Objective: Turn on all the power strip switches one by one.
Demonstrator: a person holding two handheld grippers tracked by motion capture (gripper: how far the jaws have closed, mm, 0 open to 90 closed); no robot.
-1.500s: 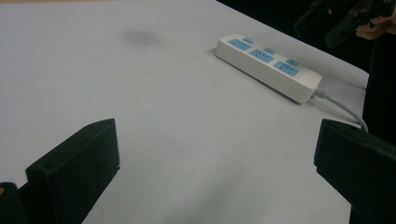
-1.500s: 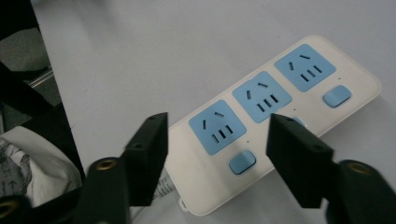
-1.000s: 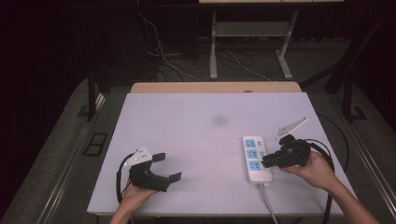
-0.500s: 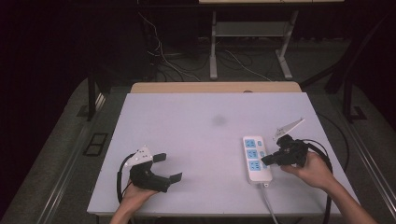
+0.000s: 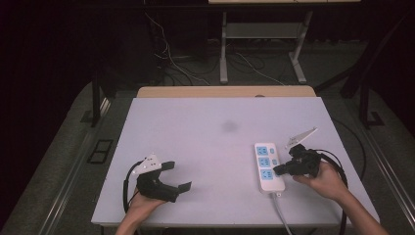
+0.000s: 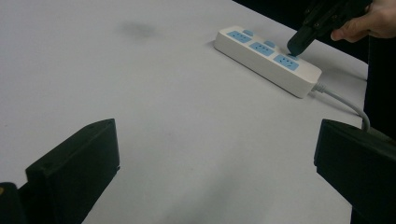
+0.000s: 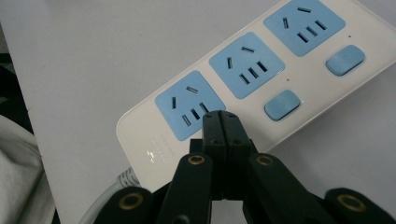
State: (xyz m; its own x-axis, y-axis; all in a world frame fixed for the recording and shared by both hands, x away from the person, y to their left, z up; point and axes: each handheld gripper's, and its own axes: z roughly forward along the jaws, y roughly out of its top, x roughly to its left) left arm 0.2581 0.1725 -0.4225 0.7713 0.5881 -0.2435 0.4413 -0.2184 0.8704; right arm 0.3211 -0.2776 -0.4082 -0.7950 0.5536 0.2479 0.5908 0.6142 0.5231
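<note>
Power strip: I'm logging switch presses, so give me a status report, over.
Right tool shut, tip on the power strip at its cable-end switch. Left tool open, idle, empty. Table around the strip bare, nothing in the way.

high overhead, two close views, shared strip (image 5: 268, 167)

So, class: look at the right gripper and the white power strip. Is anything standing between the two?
Nothing visible does. The right gripper, jaws shut together, already has its tip over the power strip, at the cord-end socket and apparently where that socket's switch would be. Whether it touches cannot be told. The left gripper rests apart, jaws open.
</note>
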